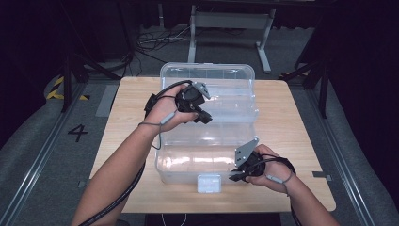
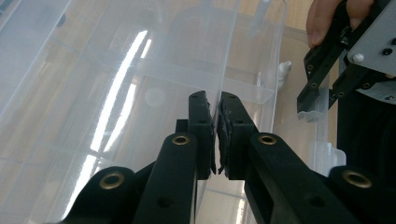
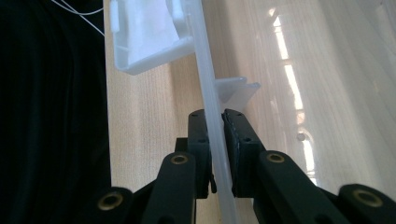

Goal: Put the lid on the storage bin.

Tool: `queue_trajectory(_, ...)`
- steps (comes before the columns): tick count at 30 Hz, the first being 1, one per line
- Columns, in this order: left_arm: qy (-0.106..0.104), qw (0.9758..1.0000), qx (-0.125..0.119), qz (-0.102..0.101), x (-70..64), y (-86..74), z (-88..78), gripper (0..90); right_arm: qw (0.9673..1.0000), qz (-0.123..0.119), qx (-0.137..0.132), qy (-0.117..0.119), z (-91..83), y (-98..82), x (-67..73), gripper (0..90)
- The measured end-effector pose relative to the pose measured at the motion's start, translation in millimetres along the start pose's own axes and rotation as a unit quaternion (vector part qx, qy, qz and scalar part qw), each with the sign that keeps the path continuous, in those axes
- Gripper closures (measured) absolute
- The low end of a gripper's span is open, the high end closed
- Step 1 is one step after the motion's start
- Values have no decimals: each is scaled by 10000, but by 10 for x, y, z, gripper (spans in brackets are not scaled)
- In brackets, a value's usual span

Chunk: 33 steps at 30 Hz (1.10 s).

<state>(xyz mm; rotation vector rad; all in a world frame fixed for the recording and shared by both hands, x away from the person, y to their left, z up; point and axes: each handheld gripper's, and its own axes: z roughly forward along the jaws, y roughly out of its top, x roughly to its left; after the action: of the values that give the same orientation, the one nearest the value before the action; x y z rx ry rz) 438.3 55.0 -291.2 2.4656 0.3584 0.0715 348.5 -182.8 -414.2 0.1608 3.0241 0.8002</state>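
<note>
Gripping one clear box (image 1: 207, 141), two hand-held grippers

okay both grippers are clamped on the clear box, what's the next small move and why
Probably raise the left gripper slightly, swinging up the clear panel it pinches. Its fingers close on a thin wall inside the clear box, while the right gripper clamps the near rim, seemingly steadying the box on the table.
</note>
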Motion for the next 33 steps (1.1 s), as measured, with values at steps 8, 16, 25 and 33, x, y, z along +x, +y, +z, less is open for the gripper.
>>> queue_trajectory(8, -40, 9999, 35, 85, -59, -13, -7, 852, 10000, -34, -7, 0, 0, -1, -3, 820)
queue_trajectory(16, -71, 9998, 123, 141, -110, -12, -11, 856, 10000, -36, -2, 2, -1, -1, -3, 820)
queue_trajectory(25, -139, 9990, 303, 297, -199, 3, -2, 862, 10000, -36, -16, 4, 0, -2, 0, 820)
queue_trajectory(33, -238, 9975, 504, 431, -256, 25, 13, 866, 10000, -33, -4, 14, -1, -2, 4, 821)
